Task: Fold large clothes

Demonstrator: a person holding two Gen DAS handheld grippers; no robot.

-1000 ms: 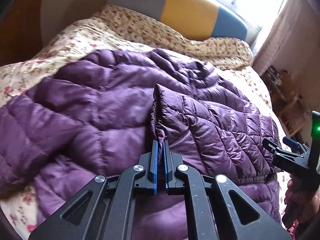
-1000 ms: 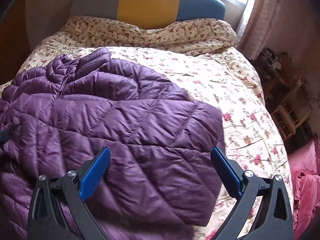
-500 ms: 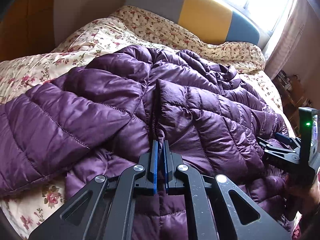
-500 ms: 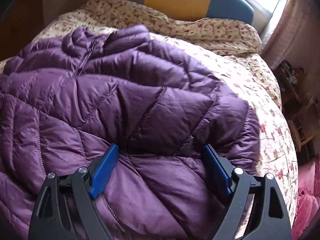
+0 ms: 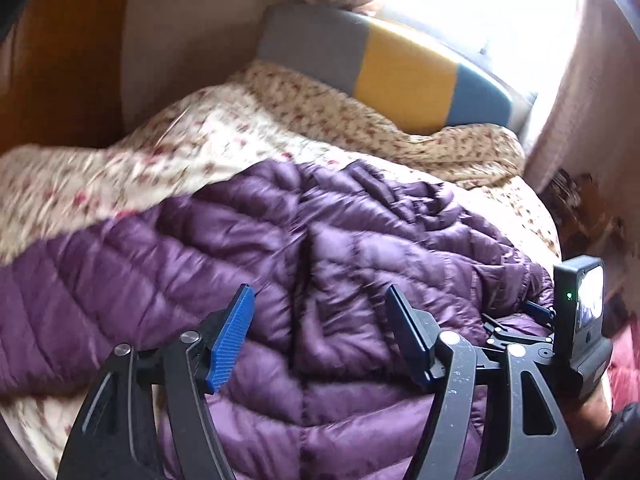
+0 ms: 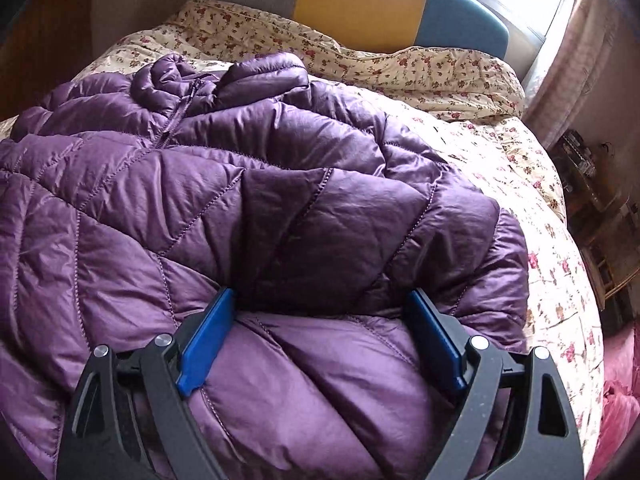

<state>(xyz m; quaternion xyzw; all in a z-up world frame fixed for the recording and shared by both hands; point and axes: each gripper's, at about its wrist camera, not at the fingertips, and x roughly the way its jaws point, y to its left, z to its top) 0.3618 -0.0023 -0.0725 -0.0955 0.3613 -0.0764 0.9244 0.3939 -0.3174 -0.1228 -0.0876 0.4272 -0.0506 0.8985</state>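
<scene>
A large purple quilted puffer jacket [image 5: 340,280] lies spread on the floral bedspread. In the right wrist view the jacket [image 6: 280,200] shows its collar and zipper at the far left, with a folded layer on top. My left gripper [image 5: 320,312] is open, its blue pads apart just above the jacket, holding nothing. My right gripper [image 6: 320,320] is open with its fingers pressed against the edge of the folded layer. The right gripper also shows at the right edge of the left wrist view [image 5: 520,320].
The floral bedspread [image 6: 500,152] covers the bed. A grey, yellow and blue headboard [image 6: 360,0] stands at the far end under a bright window. Curtains and cluttered wooden furniture [image 6: 600,208] are at the right. Pink fabric [image 6: 616,408] lies at the lower right.
My left gripper was shut on a jacket fold and has opened, letting it go. The fold now lies flat. My right gripper has moved in closer over the jacket, still open.
</scene>
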